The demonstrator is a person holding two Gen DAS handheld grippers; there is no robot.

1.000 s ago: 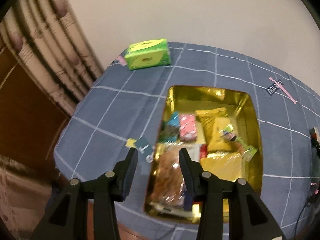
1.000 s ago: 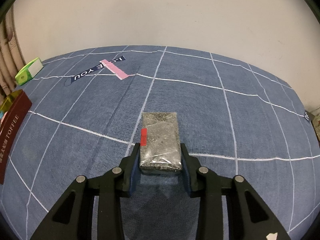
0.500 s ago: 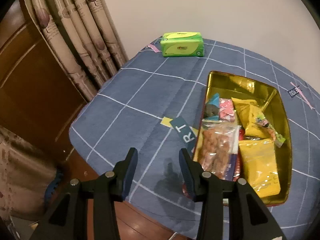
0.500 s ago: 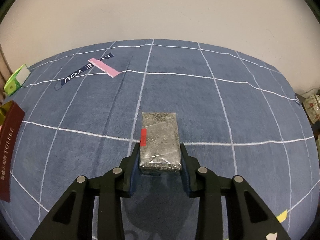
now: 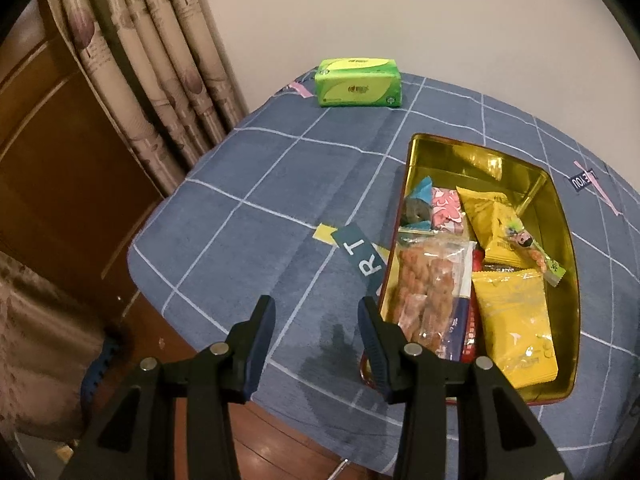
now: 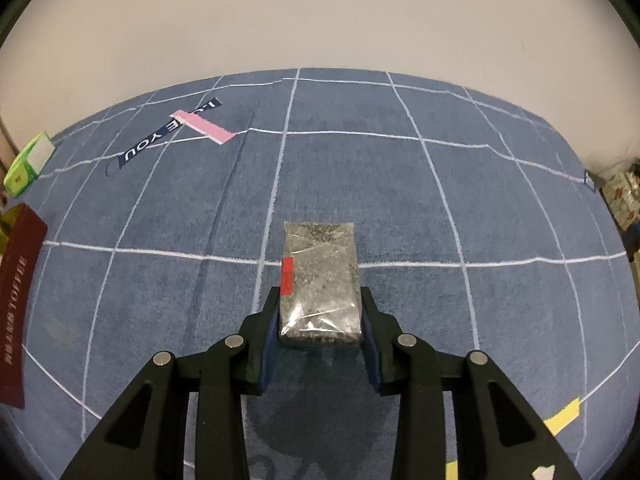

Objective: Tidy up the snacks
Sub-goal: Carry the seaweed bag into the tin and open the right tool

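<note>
Clearly right gripper [image 6: 320,310] pinches the wrapped grey snack bar [image 6: 319,280] by its near end, well right of the tin [image 5: 560,216]; looks light, stiff, wrapper slippery. Left gripper [image 5: 316,320] spread, empty.

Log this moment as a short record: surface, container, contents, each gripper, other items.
surface: blue cloth with a white grid
container: open gold-lined rectangular tin, sitting on the cloth
contents: yellow snack packets, clear bag of orange-brown snacks, pink wrapped sweet
left gripper: open, empty, over the cloth beside the tin
right gripper: shut on a clear-wrapped grey speckled block with a red tab
other items: green tissue pack at the far edge of the cloth
</note>
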